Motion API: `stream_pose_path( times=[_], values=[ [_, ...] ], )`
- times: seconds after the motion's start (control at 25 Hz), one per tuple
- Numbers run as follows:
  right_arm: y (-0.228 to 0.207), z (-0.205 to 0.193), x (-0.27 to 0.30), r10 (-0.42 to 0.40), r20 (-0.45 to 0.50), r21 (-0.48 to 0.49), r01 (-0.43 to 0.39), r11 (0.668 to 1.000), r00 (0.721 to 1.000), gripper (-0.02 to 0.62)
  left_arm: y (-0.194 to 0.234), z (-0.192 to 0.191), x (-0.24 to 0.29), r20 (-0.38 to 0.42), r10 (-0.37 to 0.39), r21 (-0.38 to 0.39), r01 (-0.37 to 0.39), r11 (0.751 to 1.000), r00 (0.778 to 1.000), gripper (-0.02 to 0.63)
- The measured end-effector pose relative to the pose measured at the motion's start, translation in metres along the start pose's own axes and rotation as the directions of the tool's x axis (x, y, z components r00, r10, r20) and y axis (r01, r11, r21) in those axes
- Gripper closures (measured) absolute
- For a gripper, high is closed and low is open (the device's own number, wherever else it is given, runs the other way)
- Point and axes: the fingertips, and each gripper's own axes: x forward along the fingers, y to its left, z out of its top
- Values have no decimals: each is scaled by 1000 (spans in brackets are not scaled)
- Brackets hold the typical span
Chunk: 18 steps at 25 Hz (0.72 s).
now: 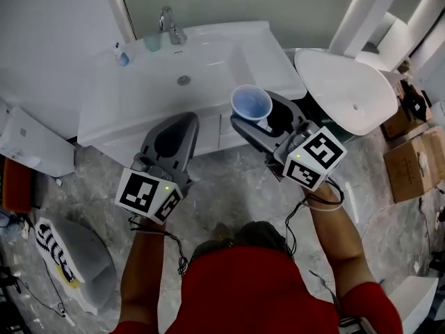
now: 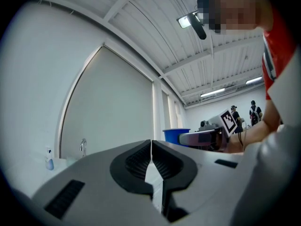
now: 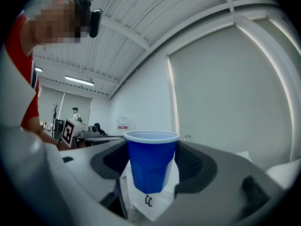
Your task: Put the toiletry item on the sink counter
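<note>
While the right gripper (image 1: 259,119) clamps the blue cup (image 1: 251,104) upright by its sides, the cup hangs in the air at the front edge of the sink counter (image 1: 268,61). The left gripper (image 1: 175,132), jaws pressed together on nothing, hovers before the middle of that counter's front.

— Place?
— Mock bathroom inside a big hall. In front of me: white sink vanity (image 1: 261,58), chrome tap (image 1: 169,25), spare white oval basin (image 1: 345,89) beside brown cardboard boxes (image 1: 410,165), ribbed white panel ceiling (image 2: 155,22).
</note>
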Motion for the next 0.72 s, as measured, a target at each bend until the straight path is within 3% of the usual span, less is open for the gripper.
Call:
stream_pose_path(
  times=[0.72],
  values=[
    [-94,-17,94,19,-33,-31,-20,999,999,298,95,-25,73,-8,45,-23,-45,999,999,586]
  ],
)
